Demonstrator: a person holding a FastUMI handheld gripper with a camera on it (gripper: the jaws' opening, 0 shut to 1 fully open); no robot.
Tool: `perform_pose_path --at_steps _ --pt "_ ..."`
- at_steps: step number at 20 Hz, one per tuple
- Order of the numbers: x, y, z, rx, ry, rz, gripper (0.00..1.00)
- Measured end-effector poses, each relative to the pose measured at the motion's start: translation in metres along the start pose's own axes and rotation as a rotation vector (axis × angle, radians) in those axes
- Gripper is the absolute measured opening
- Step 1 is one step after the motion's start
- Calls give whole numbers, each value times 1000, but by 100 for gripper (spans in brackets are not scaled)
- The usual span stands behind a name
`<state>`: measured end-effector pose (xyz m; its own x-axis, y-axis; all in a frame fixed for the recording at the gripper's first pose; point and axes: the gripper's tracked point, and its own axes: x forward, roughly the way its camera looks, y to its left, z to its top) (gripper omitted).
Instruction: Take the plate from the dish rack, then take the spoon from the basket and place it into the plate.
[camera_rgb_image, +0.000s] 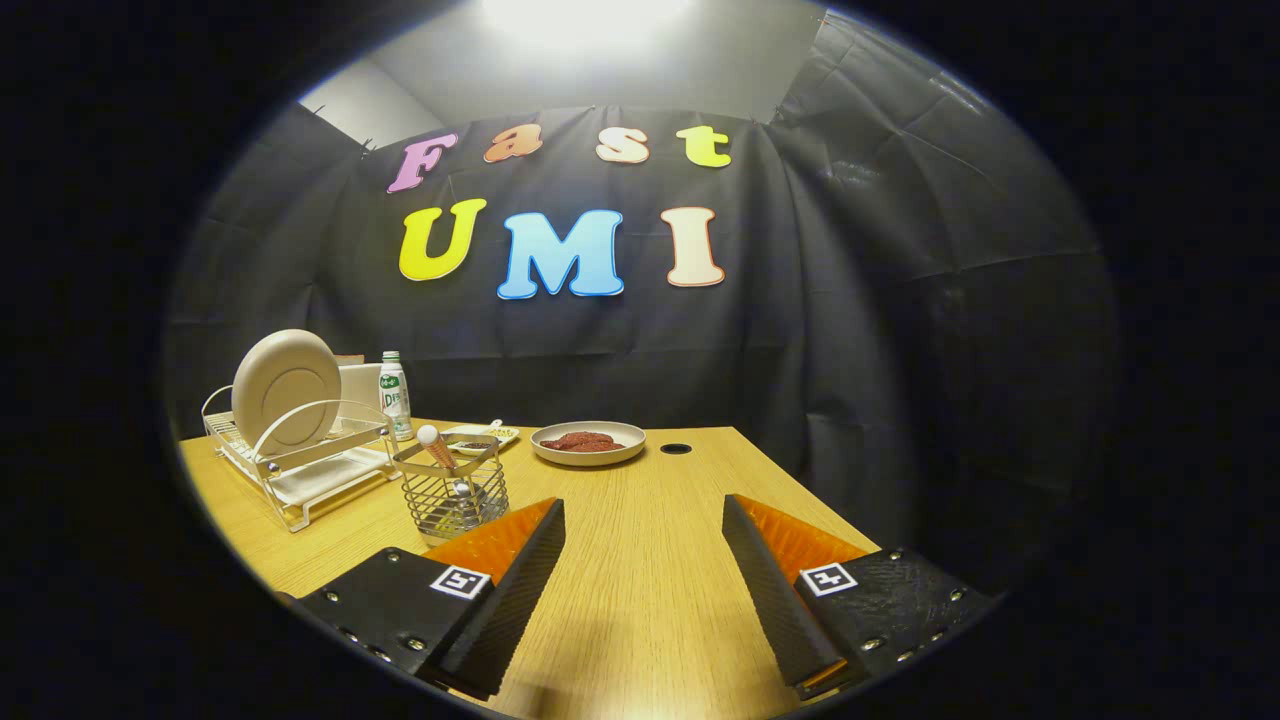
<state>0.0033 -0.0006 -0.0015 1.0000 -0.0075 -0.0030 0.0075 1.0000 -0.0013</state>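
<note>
- I can read no word or number on anything standing on the table (650, 610).
- The bottle (394, 392) behind the dish rack (300, 480) carries a green-and-white label, too small for me to read.
- The gripper (642, 503), fingers spread apart over bare wood, wears a square black-and-white coded tag (460, 581) on each finger, with no lettering.

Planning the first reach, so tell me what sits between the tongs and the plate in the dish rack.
In the gripper view, bare table lies before the open tongs; the wire basket stands beside the path to the plate.
</note>
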Motion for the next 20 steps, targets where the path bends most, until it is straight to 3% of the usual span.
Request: perform_pose_path --at_steps 5,12,16,20 --pt "21 -4 -4 29 22 5 97" --pt "89 -3 30 49 -45 -10 97" --pt "86 -11 80 -12 -88 -73 97" --pt "54 -17 134 -43 -99 -163 97"
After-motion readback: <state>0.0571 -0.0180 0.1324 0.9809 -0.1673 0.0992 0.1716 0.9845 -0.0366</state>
